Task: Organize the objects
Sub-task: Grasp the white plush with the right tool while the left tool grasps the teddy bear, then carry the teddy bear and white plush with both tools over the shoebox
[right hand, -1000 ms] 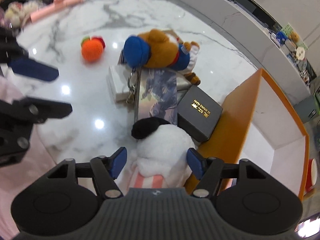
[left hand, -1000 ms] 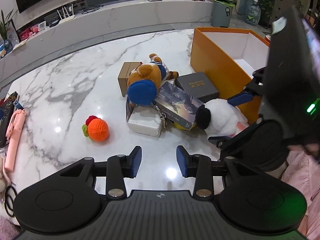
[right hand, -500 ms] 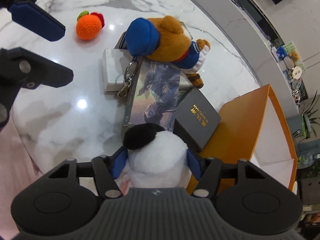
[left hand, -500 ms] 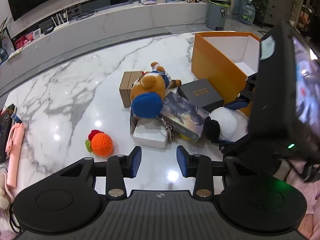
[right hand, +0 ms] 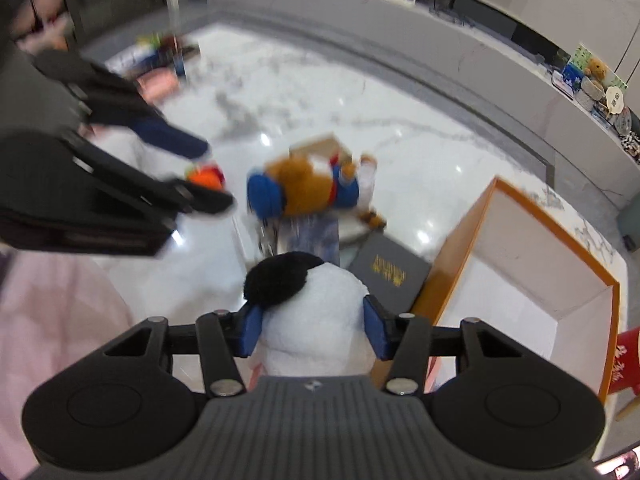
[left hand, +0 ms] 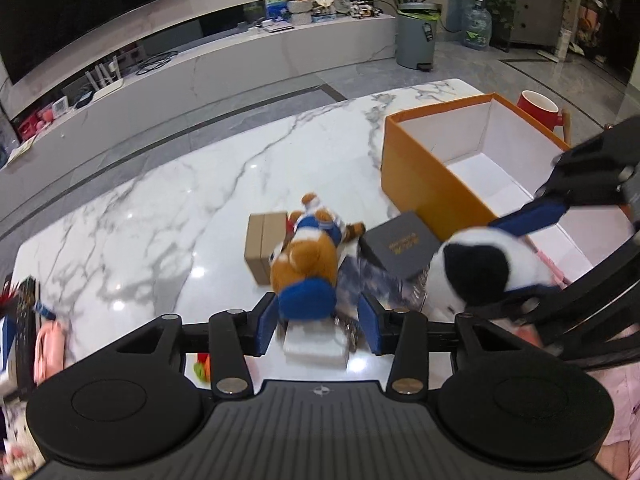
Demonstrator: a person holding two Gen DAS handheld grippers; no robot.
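Observation:
My right gripper (right hand: 314, 330) is shut on a white plush with a black patch (right hand: 316, 312) and holds it above the table beside the orange box (right hand: 452, 276). The plush also shows in the left wrist view (left hand: 486, 270), near the box's (left hand: 424, 184) near wall. My left gripper (left hand: 318, 328) is open and empty, above a brown bear plush with a blue cap (left hand: 308, 268). The bear lies on a pile with a brown carton (left hand: 262, 246), a dark box with gold lettering (left hand: 400, 246), a picture card box (right hand: 314, 236) and a white box (left hand: 316, 346).
A crocheted orange toy (right hand: 206, 176) lies left of the pile. Pink items (left hand: 48, 344) and a remote (left hand: 24, 312) sit at the table's left edge. A red mug (left hand: 538, 108) stands behind the orange box. A long TV bench runs behind the table.
My right gripper closed on the white plush and lifted it up off the table. My left gripper rose and drew back, still open; the view is blurred from motion.

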